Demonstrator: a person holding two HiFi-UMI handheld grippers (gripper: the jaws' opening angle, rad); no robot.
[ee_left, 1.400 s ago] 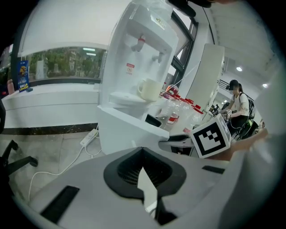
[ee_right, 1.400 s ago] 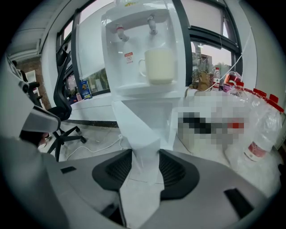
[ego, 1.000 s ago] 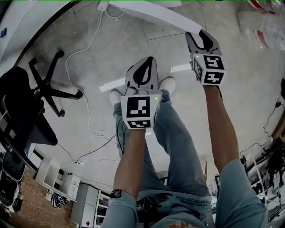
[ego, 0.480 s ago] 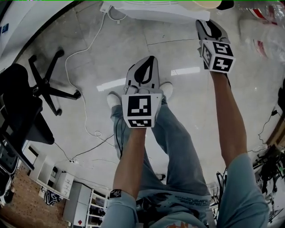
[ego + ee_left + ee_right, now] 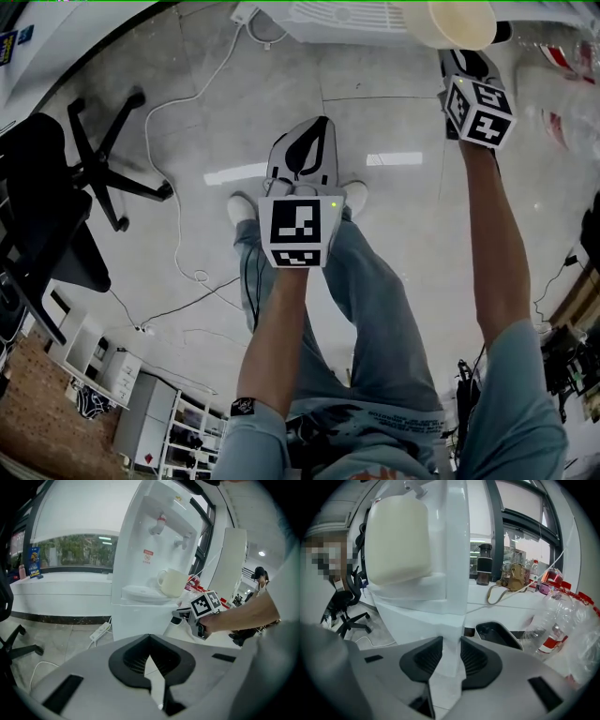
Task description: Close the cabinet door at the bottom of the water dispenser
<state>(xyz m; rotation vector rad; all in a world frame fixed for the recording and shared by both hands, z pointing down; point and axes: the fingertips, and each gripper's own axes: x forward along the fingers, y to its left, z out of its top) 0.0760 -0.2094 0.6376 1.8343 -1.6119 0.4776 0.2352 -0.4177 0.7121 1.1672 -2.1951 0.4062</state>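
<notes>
The white water dispenser (image 5: 154,541) stands ahead, with a cream cup (image 5: 171,582) on its drip tray. From the head view its front (image 5: 342,14) and the cup (image 5: 459,23) fill the top edge. My right gripper (image 5: 466,64) reaches under the cup, at the right side of the lower cabinet (image 5: 136,620). In the right gripper view a thin white vertical edge, seemingly the cabinet door (image 5: 452,634), runs between the jaws. The right gripper (image 5: 449,651) has just been closing, and its pads now lie against both faces. My left gripper (image 5: 314,127) hangs back over the floor, shut and empty.
A black office chair (image 5: 75,187) stands at the left. A white cable and power strip (image 5: 101,631) lie by the dispenser. At the right are plastic bottles (image 5: 553,616), a dark tray (image 5: 497,633) and a counter with a dark bottle (image 5: 483,564). My legs (image 5: 375,309) are below.
My right gripper has travelled up the picture to the dispenser, and its jaws have narrowed. The dispenser's front and the cup have come into view. The left gripper has shifted only slightly.
</notes>
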